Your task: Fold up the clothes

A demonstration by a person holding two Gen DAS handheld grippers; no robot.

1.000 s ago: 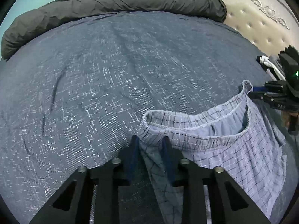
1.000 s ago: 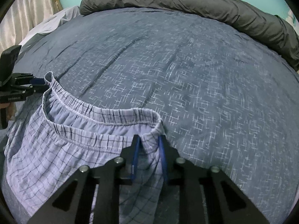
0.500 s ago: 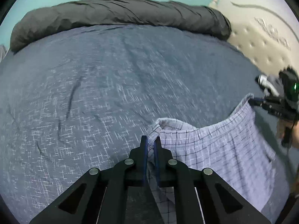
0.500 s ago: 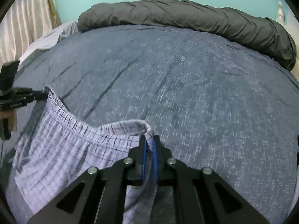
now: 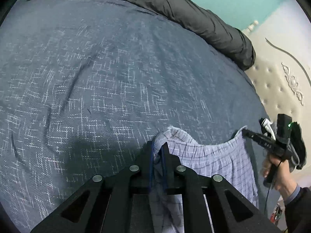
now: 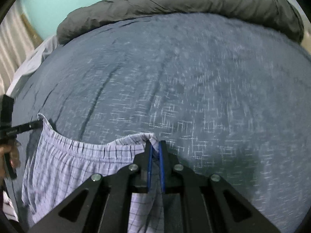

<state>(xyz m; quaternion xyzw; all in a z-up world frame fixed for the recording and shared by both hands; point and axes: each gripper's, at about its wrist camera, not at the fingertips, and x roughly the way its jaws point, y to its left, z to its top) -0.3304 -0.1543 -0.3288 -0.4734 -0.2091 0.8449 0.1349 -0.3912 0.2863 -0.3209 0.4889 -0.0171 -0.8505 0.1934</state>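
Note:
Light blue checked shorts (image 5: 215,161) with an elastic waistband hang stretched between my two grippers above the bed. My left gripper (image 5: 157,145) is shut on one end of the waistband. My right gripper (image 6: 155,144) is shut on the other end; the shorts (image 6: 64,167) hang down to its left. Each gripper also shows in the other's view: the right gripper (image 5: 245,131) at the far right, the left gripper (image 6: 39,123) at the far left. The lower part of the shorts is hidden below the frames.
The bed carries a dark blue bedspread (image 5: 116,73) with white flecks. A rolled dark grey duvet (image 6: 184,2) lies along its far edge. A cream tufted headboard (image 5: 281,81) stands to the right. A curtain (image 6: 11,40) and pale bedding (image 6: 33,58) are at the left.
Both grippers closed on the waistband ends and lifted. The waistband, slack and open before, is now pulled straight between them, and the shorts hang above the bed.

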